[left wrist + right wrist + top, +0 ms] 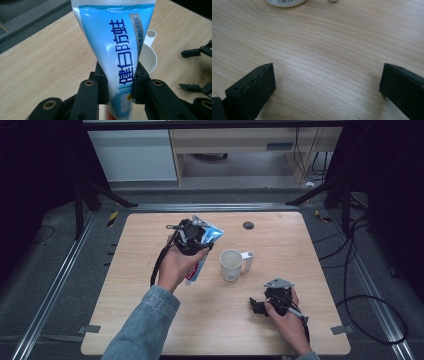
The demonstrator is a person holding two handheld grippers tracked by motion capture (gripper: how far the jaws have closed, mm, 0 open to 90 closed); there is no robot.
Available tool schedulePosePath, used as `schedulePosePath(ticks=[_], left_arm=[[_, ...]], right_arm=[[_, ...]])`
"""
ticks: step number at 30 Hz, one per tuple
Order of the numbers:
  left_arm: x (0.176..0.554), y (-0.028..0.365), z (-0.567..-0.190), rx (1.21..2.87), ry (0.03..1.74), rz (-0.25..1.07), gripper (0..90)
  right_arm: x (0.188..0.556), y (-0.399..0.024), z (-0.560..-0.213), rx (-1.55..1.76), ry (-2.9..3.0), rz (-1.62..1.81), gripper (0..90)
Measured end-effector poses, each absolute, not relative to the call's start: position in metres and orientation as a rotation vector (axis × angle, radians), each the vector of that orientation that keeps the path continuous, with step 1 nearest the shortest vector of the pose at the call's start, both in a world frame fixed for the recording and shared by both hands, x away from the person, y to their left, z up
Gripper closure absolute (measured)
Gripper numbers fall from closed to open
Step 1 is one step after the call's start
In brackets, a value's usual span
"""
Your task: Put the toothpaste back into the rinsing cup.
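Observation:
A blue and white toothpaste tube (117, 47) with dark blue lettering stands between the jaws of my left gripper (120, 86), which is shut on its lower part. In the high view that left gripper (192, 240) hovers over the table's middle left, the toothpaste tube (206, 242) slanting through it with its red cap end low by the hand. A white cup (231, 265) with a handle stands just right of it; the white cup (147, 53) shows behind the tube. My right gripper (261, 307) rests near the front right, and the right gripper (327, 92) is open over bare wood.
The wooden table (140, 285) has a small dark round hole cover (248, 225) near its far edge. Black frame legs and cables stand on the floor around it. The cup's white base (285, 2) sits at the top of the right gripper view.

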State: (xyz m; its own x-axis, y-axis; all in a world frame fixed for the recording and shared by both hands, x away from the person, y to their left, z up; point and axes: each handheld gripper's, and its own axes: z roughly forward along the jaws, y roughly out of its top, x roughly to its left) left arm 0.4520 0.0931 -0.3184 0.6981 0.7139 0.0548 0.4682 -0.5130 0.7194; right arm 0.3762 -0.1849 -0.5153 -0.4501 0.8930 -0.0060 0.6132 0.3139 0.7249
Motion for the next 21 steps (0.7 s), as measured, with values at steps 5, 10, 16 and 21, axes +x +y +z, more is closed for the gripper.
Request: schedulePosePath(ticks=[5, 10, 16, 21], left_arm=[[0.450, 0.085, -0.311, 2.192, 0.874, 0.466, 71.3], [0.450, 0.078, -0.303, 2.181, 0.859, 0.485, 71.3], [0.449, 0.070, -0.294, 2.149, 0.851, 0.493, 71.3], [0.450, 0.058, -0.284, 2.133, 0.822, 0.491, 71.3]], right_arm=[[0.376, -0.185, -0.515, 1.340, 2.179, 0.930, 0.5], [0.376, -0.185, -0.515, 1.340, 2.181, 0.927, 0.5], [0.376, -0.185, -0.516, 1.333, 2.180, 0.925, 0.5], [0.376, -0.185, -0.516, 1.330, 2.181, 0.927, 0.5]])
